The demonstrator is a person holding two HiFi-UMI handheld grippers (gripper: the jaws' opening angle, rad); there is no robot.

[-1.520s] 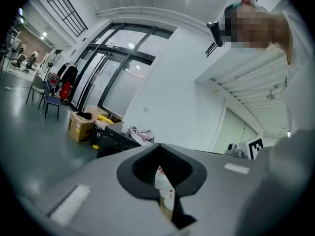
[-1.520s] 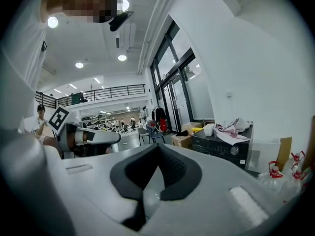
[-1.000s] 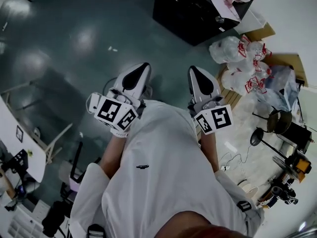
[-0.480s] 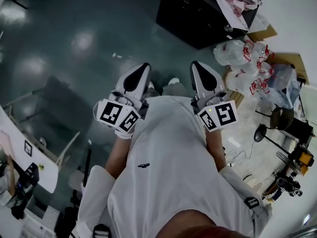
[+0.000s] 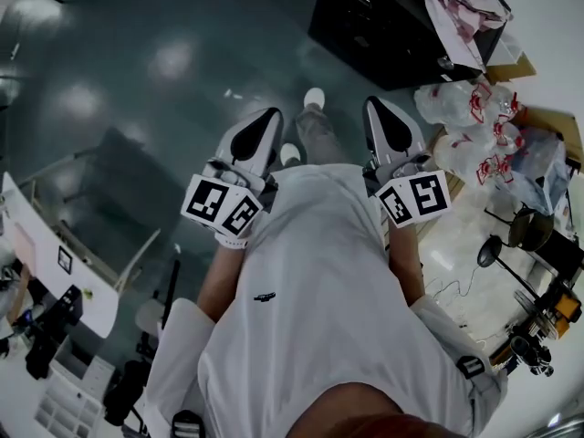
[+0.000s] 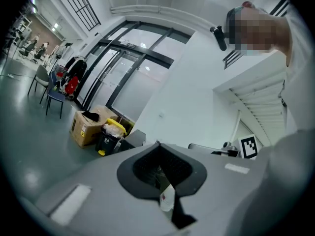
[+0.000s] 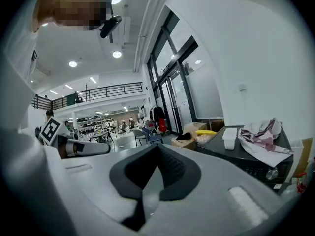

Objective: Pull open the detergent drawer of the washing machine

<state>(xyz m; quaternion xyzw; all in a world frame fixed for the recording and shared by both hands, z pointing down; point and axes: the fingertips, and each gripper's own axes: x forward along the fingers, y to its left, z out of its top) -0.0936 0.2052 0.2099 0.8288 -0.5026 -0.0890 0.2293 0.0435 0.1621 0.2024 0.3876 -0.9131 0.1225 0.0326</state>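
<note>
The left gripper point(image 5: 266, 121) and the right gripper point(image 5: 377, 109) both have their fingers point(image 7: 177, 173) pressed together, holding nothing, out over the floor point(image 5: 137, 80). The drawer is not in sight yet (the black machine point(image 5: 383, 21) ahead on the right may be the washer). Shut fingers cannot hook a drawer, and they might bump the machine's front.

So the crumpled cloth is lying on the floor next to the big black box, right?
Not on the floor. The crumpled cloth is lying on top of the big black box, beside a small white tub. The right gripper view shows it.
</note>
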